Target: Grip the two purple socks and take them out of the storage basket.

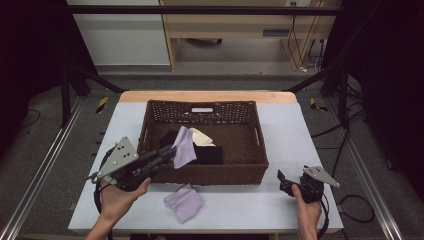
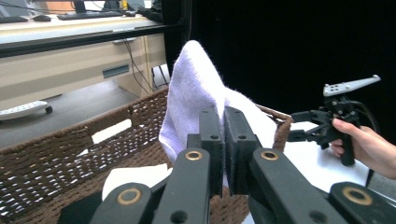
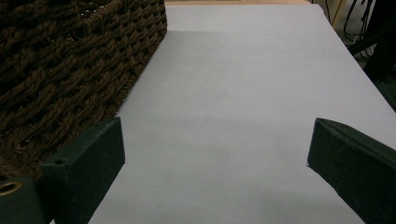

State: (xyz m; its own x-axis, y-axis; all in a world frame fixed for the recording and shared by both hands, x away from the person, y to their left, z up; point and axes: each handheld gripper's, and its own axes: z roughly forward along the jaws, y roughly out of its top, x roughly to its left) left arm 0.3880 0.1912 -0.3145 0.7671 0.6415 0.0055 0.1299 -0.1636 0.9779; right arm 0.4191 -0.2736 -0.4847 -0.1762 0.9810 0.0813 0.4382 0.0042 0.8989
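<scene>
Left gripper [image 1: 170, 152]: jaws clamped tight on a lilac cloth [image 1: 184, 146], which hangs from the tips above the near-left part of the basket [image 1: 250, 170]; in the left gripper view the two pads [image 2: 210, 140] pinch the fabric between them and the cloth [image 2: 196, 98] rises in a peak above them.
Left hand [image 1: 117, 197]: comes in from the bottom edge, forearm angled up and to the right, gripper body tilted so its grey plate [image 1: 119, 156] faces up and to the left.
Right gripper [image 1: 281, 179]: jaws spread wide with nothing between them; the right gripper view shows bare white table [image 3: 243, 93] between the two pads, with the basket wall [image 3: 70, 60] just beside the left one.
Right hand [image 1: 306, 207]: low at the table's near-right corner, wrist upright, gripper pointing left toward the basket's right end; also seen far off in the left gripper view [image 2: 308, 126].
Second lilac cloth [image 1: 184, 202]: lies crumpled on the table, just in front of the basket's near wall.
Basket contents: a cream piece [image 1: 202, 136] and dark cloth [image 1: 207, 154] lie inside, partly covered by the hanging cloth; their shapes are hard to make out.
Cut off: both forearms at the bottom edge; the lower ends of the left jaws.
Writing: none readable.
</scene>
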